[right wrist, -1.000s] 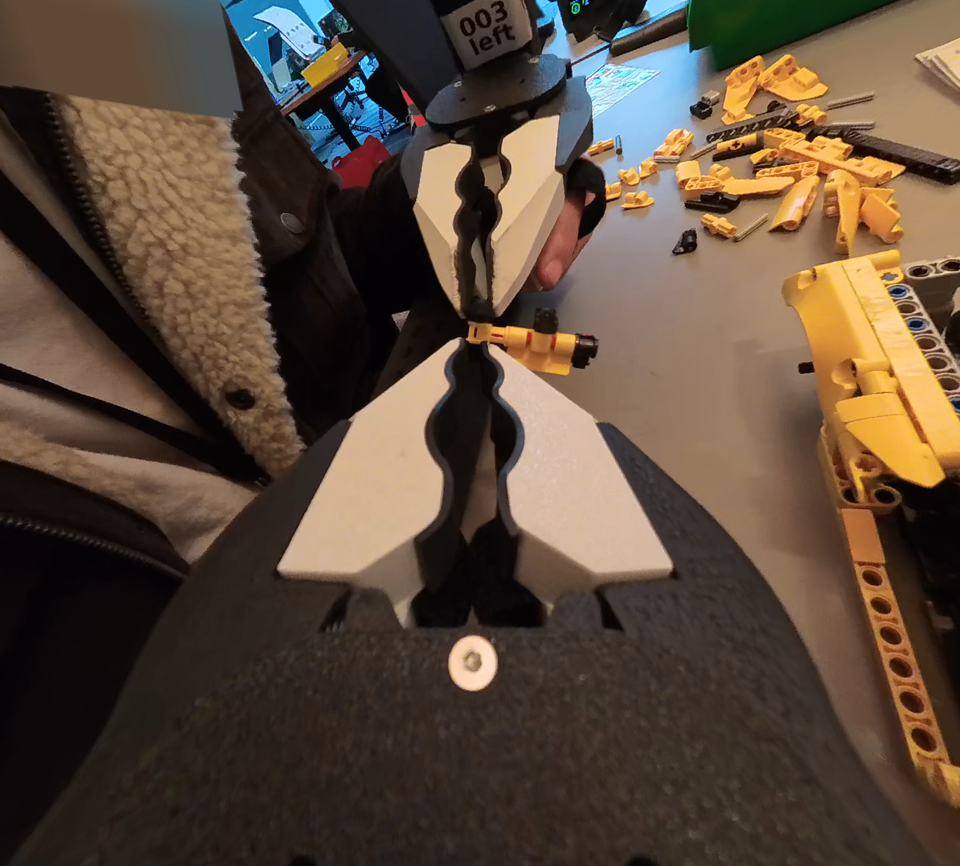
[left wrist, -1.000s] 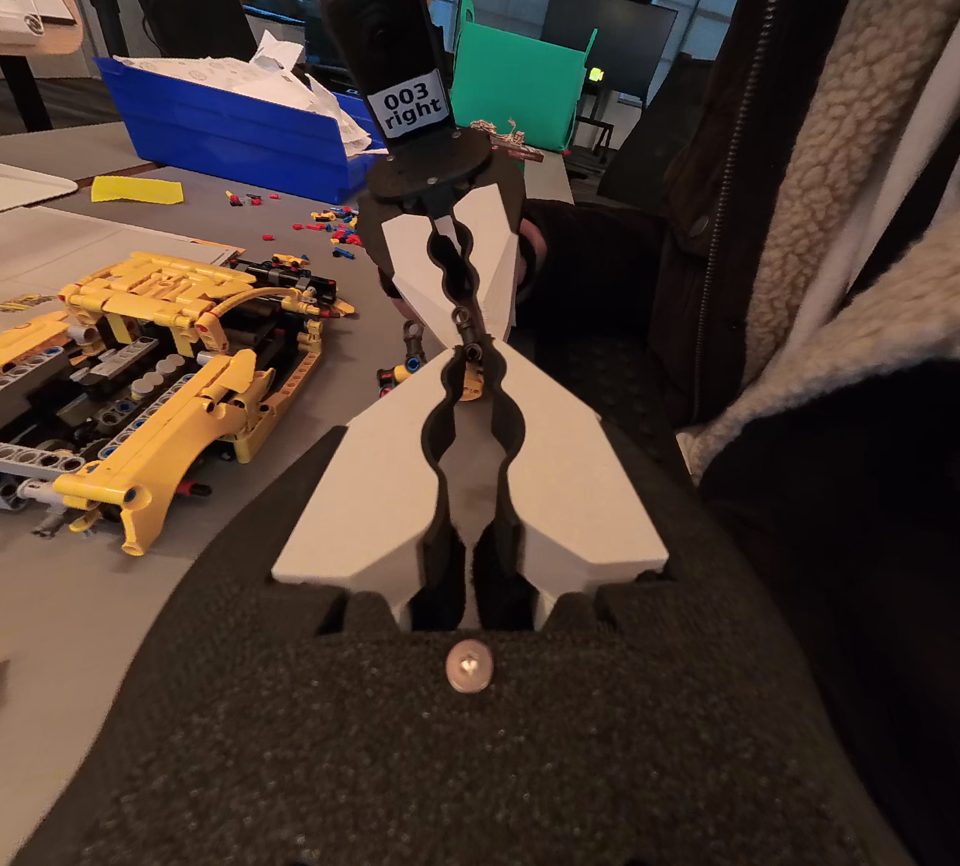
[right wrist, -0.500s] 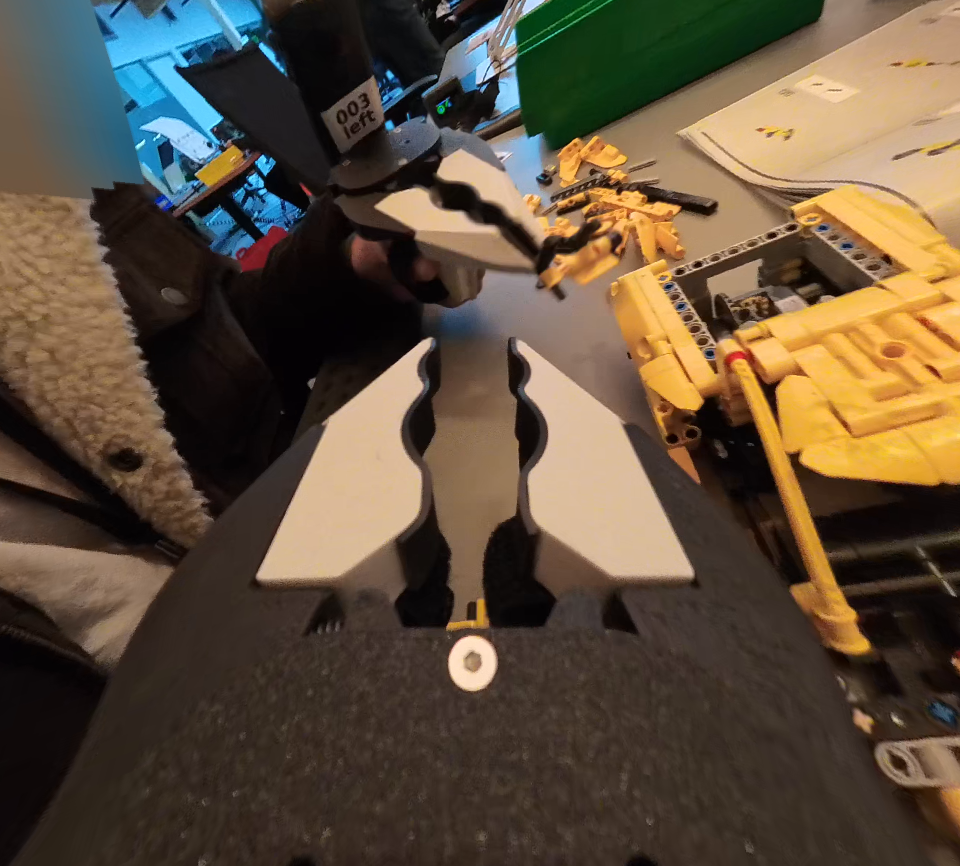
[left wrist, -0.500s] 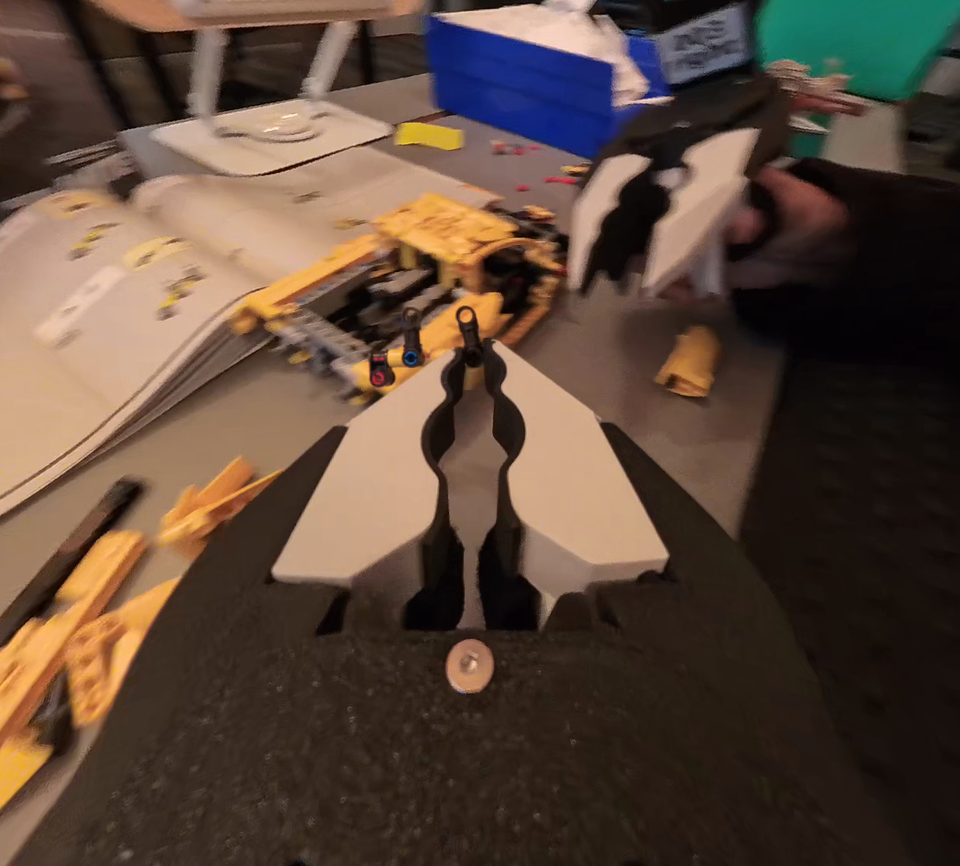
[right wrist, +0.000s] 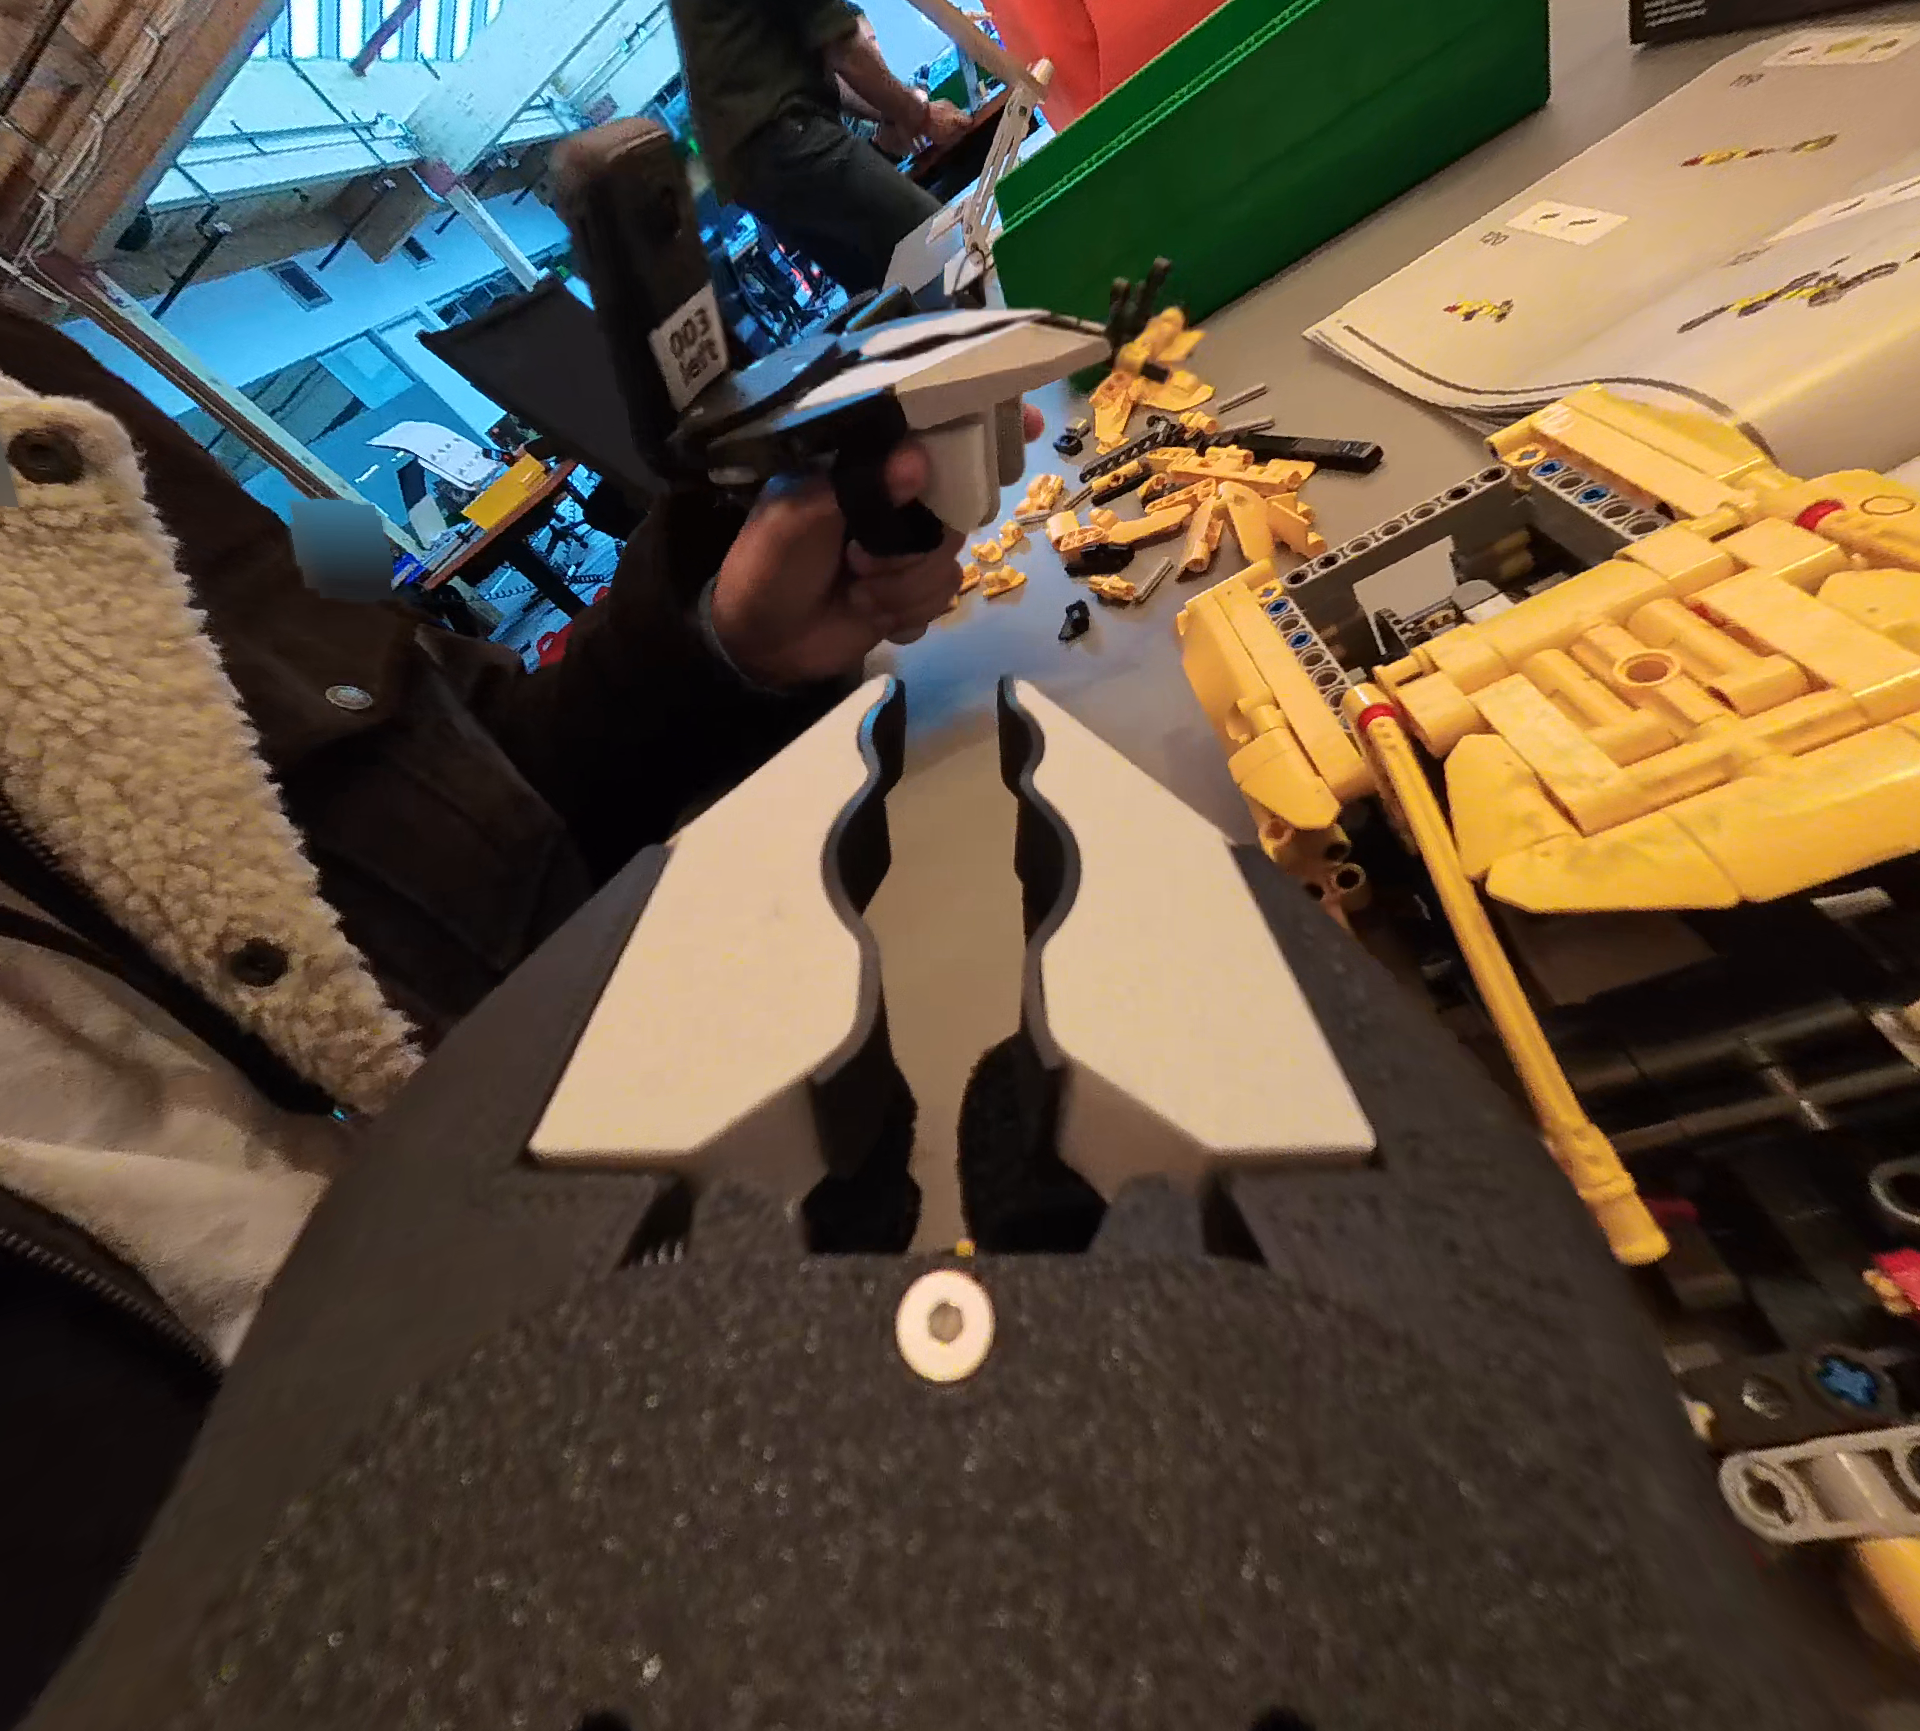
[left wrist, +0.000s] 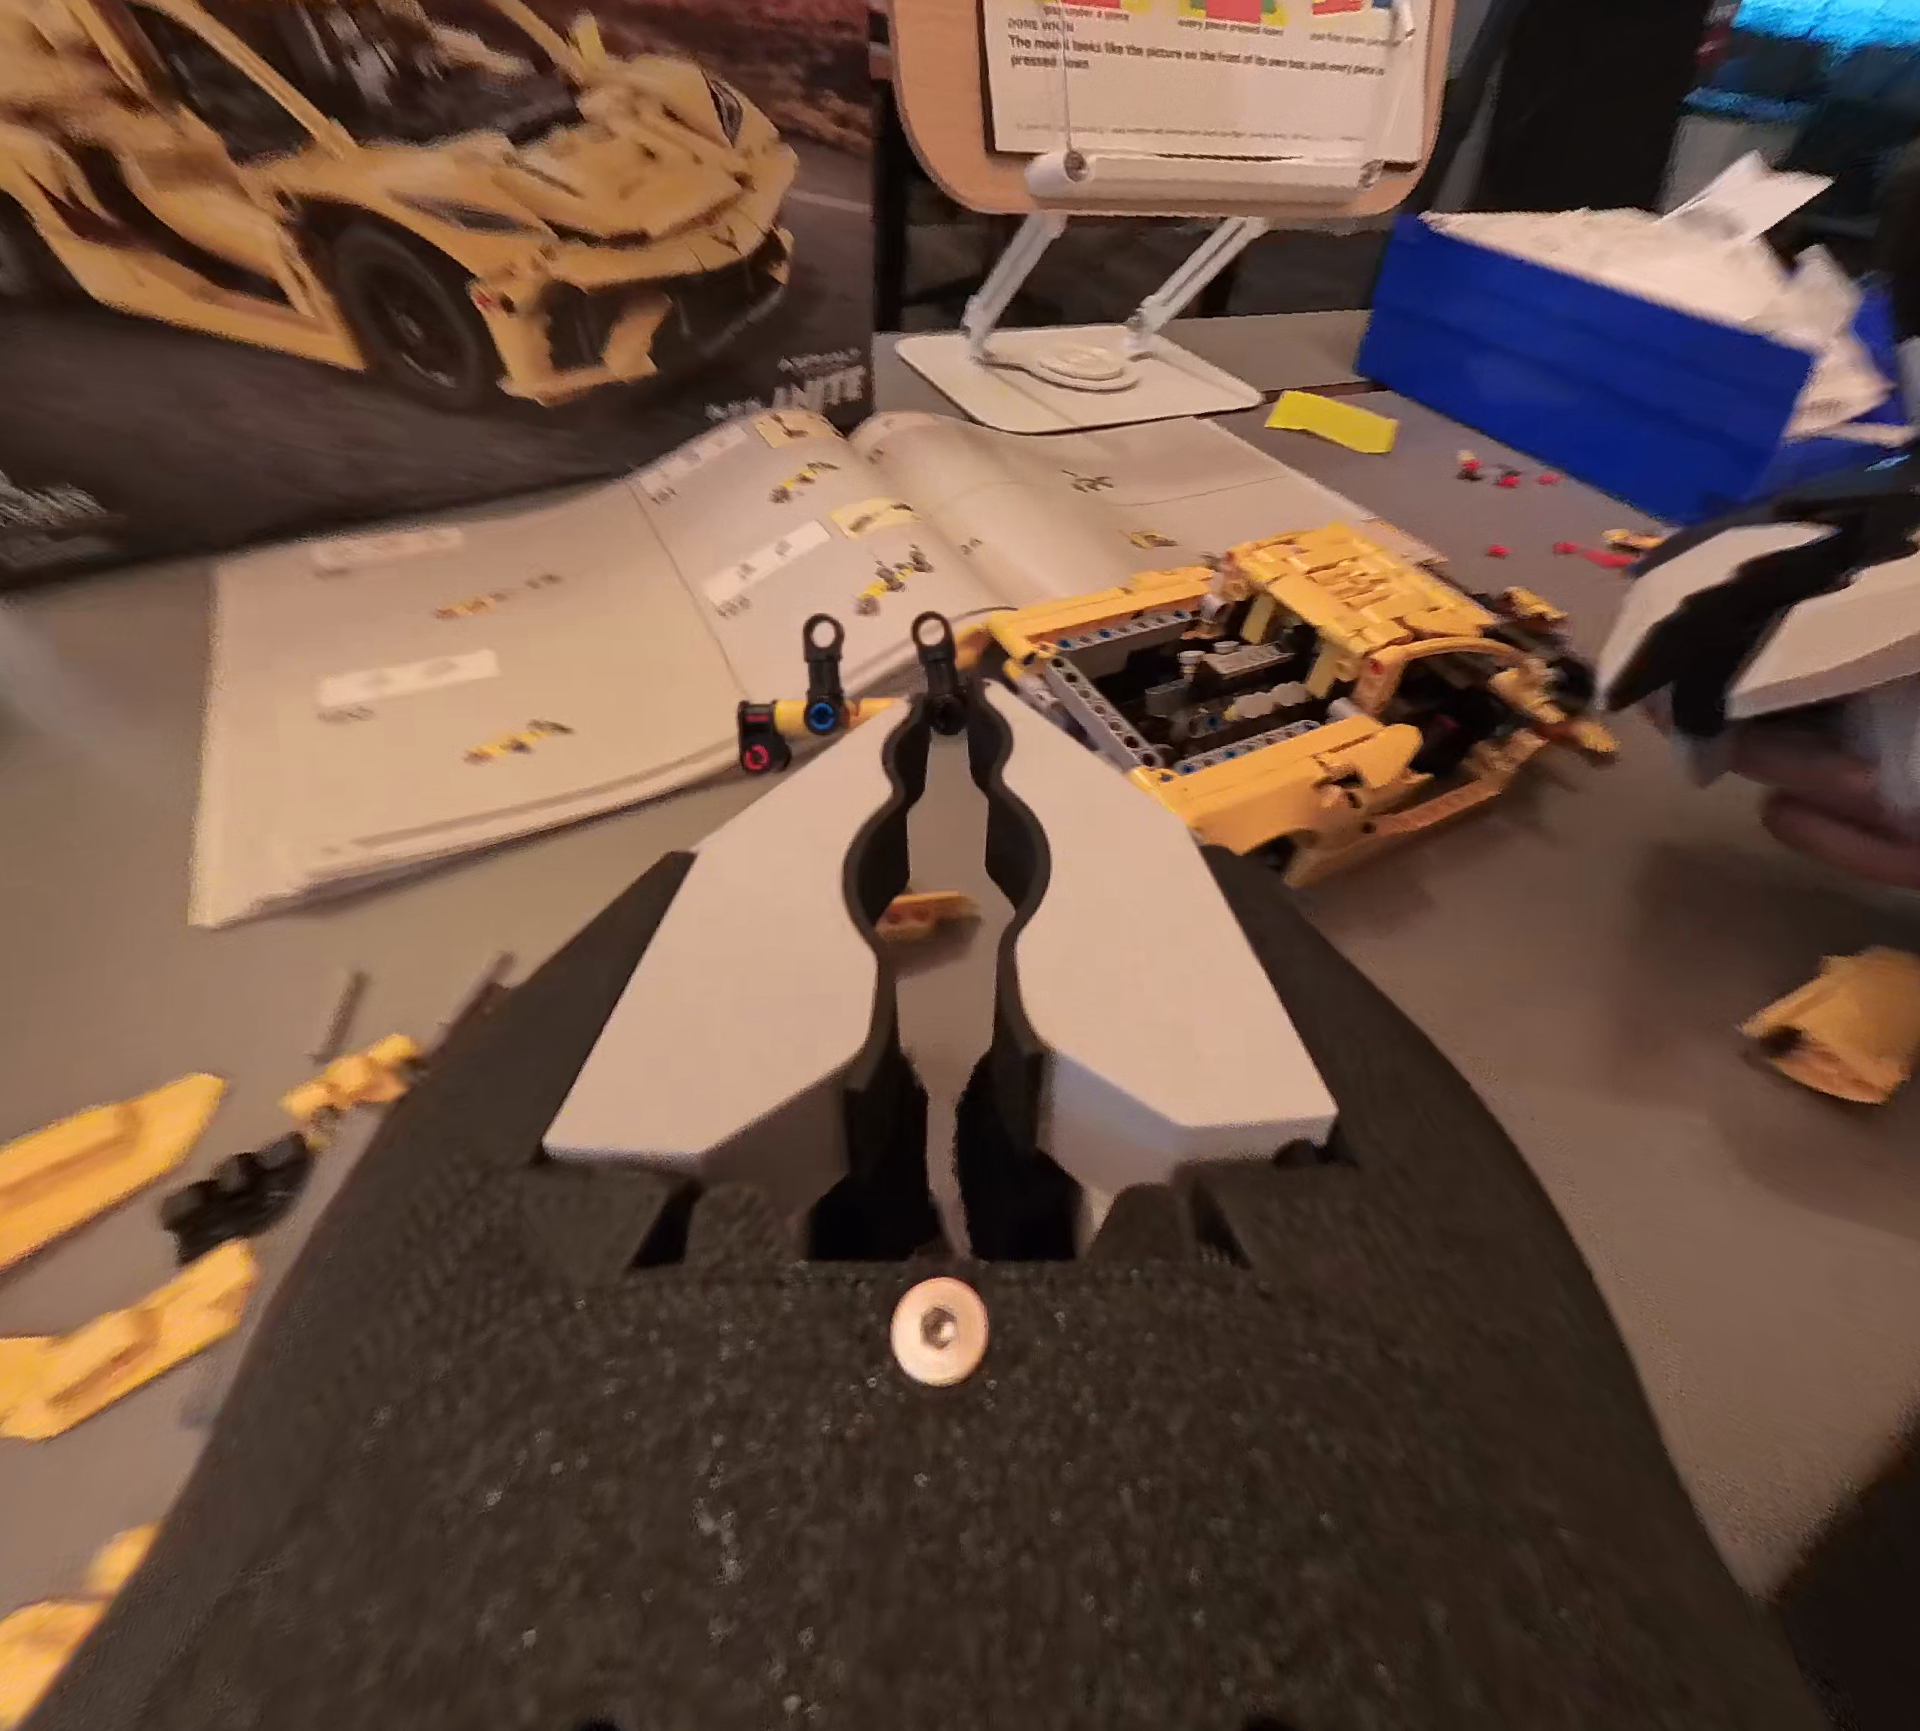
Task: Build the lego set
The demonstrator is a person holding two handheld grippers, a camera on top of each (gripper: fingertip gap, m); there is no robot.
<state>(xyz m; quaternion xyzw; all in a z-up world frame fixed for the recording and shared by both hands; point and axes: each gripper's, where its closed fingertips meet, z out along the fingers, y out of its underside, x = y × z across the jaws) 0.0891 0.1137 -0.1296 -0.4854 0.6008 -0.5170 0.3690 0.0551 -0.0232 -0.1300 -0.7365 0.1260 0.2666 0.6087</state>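
My left gripper (left wrist: 940, 713) is shut on a small assembly (left wrist: 831, 707) of a yellow axle piece and black connectors, held in the air over the open instruction booklet (left wrist: 499, 642). The half-built yellow car model (left wrist: 1309, 694) lies just right of it on the grey table. My right gripper (right wrist: 951, 705) is open and empty, hovering beside the model's left end (right wrist: 1558, 694). In the right wrist view my left gripper (right wrist: 1101, 336) shows side-on with the assembly (right wrist: 1138, 308) at its tips. My right gripper (left wrist: 1683, 694) also shows at the right edge of the left wrist view.
A pile of loose yellow and black pieces (right wrist: 1174, 486) lies in front of a green bin (right wrist: 1299, 123). The set's box (left wrist: 312, 175), a paper stand (left wrist: 1174, 19) and a blue bin (left wrist: 1610, 372) stand at the back. A loose yellow piece (left wrist: 1839, 1027) lies at right. The tips of one gripper are about 15 centimetres away from the tips of the other.
My right gripper has let go of the small assembly and opened. My left gripper has kept hold of it and swung away from the person, over the booklet next to the model.
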